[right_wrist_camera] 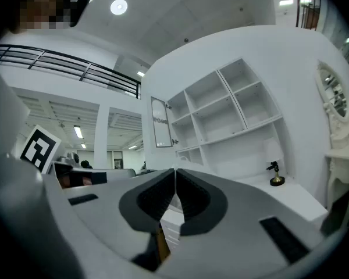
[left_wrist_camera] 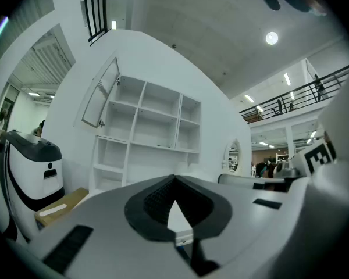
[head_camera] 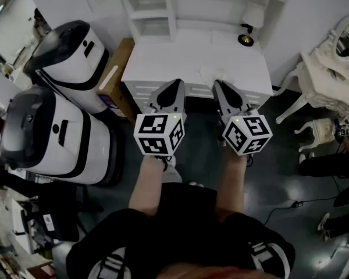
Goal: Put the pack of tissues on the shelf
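A white desk (head_camera: 163,57) stands ahead of me, with a white open shelf unit (head_camera: 148,10) on its back left. A pale flat shape (head_camera: 216,74), possibly the pack of tissues, lies near the desk's front edge; it is white on white and hard to make out. My left gripper (head_camera: 175,83) and right gripper (head_camera: 218,84) are held side by side over the desk's front edge, both shut and empty. In the left gripper view the jaws of the left gripper (left_wrist_camera: 174,179) meet before the shelf unit (left_wrist_camera: 145,121). In the right gripper view the right gripper (right_wrist_camera: 174,170) points toward the shelves (right_wrist_camera: 232,109).
A small lamp (head_camera: 247,28) stands at the desk's back right. Two large white-and-black machines (head_camera: 64,57) (head_camera: 46,132) and a cardboard box (head_camera: 113,77) crowd the left side. An ornate white table with a mirror (head_camera: 328,57) is at the right, with cables (head_camera: 285,208) on the dark floor.
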A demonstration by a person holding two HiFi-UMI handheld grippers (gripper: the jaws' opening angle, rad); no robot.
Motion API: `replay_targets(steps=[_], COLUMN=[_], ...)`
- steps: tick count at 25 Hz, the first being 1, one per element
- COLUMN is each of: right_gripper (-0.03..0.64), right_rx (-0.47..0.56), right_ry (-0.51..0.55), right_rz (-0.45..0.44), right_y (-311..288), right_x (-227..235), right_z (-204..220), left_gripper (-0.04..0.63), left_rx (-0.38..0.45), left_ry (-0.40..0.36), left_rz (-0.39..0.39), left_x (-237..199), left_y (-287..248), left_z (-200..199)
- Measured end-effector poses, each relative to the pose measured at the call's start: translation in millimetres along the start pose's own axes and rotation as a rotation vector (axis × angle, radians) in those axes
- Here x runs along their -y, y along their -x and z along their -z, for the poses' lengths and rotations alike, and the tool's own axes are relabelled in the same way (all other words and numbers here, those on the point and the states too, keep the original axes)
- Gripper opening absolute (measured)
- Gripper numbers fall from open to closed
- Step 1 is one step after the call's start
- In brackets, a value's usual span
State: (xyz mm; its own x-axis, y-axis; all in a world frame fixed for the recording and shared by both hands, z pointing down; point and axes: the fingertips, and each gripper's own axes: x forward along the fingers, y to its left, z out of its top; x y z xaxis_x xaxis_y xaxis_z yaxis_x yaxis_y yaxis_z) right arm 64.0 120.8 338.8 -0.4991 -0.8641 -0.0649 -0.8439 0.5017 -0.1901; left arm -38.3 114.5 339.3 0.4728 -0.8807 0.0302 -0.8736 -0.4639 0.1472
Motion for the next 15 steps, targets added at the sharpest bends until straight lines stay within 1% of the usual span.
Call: replay_targets(steps=[3, 6, 10, 15], right_gripper=[0.025, 0.025, 0.025, 0.025], right_rx=[0.003, 0.002, 0.012, 0.009], right_ry=[0.002, 0.005, 0.009, 0.040], right_rz=[0.016, 0.045, 0.078, 0.127], right_y=[7, 16, 32, 57], right_x=[9, 18, 24, 36], right_z=[-1, -2, -5, -14], left_gripper=[0.011, 0.011, 0.011, 0.011], left_rx=[0.005, 0.000, -0.004, 0.004], left_ry=[-0.001, -0.004, -0.007, 0.010], left_rz=[-0.001, 0.015, 0.059, 0.118], left_x=[7, 17, 33, 60], left_y=[-3, -4, -6, -16], left_z=[2, 8, 11, 10])
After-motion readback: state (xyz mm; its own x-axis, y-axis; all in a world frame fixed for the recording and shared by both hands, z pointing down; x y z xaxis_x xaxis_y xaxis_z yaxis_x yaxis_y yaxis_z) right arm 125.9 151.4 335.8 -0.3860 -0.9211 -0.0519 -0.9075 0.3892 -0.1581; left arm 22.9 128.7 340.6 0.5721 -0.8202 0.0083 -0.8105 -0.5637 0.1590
